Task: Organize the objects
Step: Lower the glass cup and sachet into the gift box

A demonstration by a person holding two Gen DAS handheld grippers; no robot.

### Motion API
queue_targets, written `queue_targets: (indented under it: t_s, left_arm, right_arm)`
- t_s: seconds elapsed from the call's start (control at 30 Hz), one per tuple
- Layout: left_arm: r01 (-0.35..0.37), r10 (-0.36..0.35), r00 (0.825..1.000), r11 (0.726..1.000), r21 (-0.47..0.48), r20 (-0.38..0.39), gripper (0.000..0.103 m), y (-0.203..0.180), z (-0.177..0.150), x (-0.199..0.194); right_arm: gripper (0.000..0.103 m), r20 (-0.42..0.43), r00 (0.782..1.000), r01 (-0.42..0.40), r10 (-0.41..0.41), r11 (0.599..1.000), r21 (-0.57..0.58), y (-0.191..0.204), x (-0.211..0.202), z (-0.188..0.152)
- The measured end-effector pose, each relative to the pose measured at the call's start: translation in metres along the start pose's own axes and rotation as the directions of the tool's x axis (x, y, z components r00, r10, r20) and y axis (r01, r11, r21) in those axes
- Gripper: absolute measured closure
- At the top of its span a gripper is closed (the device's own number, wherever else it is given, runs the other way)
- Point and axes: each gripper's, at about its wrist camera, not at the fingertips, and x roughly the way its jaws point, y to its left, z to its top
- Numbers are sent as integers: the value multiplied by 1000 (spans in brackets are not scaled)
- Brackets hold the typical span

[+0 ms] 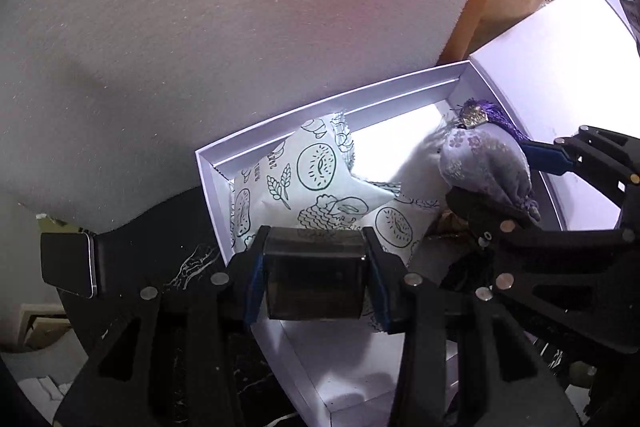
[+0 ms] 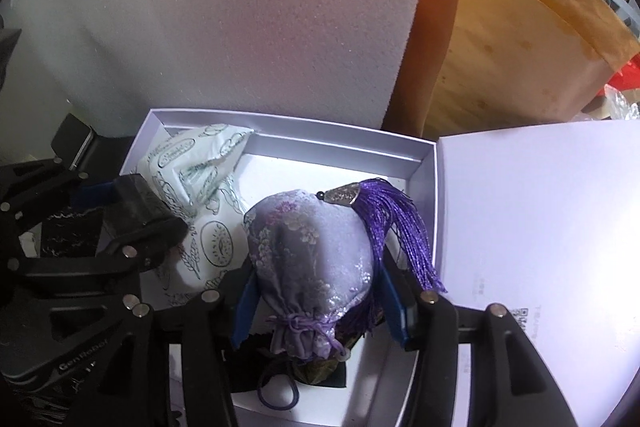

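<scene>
My left gripper (image 1: 316, 273) is shut on a small dark translucent box (image 1: 316, 275) held over the near left rim of an open white gift box (image 1: 280, 123). Inside lie white printed paper packets (image 1: 304, 171). My right gripper (image 2: 322, 301) is shut on a lilac brocade pouch (image 2: 308, 259) with a purple tassel (image 2: 396, 227), held over the gift box (image 2: 288, 135). The pouch (image 1: 484, 167) also shows in the left wrist view, as does the dark box (image 2: 136, 203) in the right wrist view.
The box's white lid (image 2: 540, 227) lies open to the right. A grey foam panel (image 1: 240, 27) stands behind the box, with brown paper bags (image 2: 500, 47) beside it. A phone (image 1: 70, 263) lies on the dark marbled surface at left. Dark items (image 2: 312, 371) lie under the pouch.
</scene>
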Motion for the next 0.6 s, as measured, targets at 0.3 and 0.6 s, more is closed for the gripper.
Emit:
queue_targets:
  t_s: [0.3,0.6]
  left_arm:
    - [-29,29,1000,999,-20,8,61,-16,3,-8]
    - [-48,50,998,998,-46,48,55,-19,-1,-38]
  right_arm:
    - [43,0,997,76,-76,995,-57,11,-12,-9]
    - [43,19,995,102,-101,992,-68,17,-35,-15]
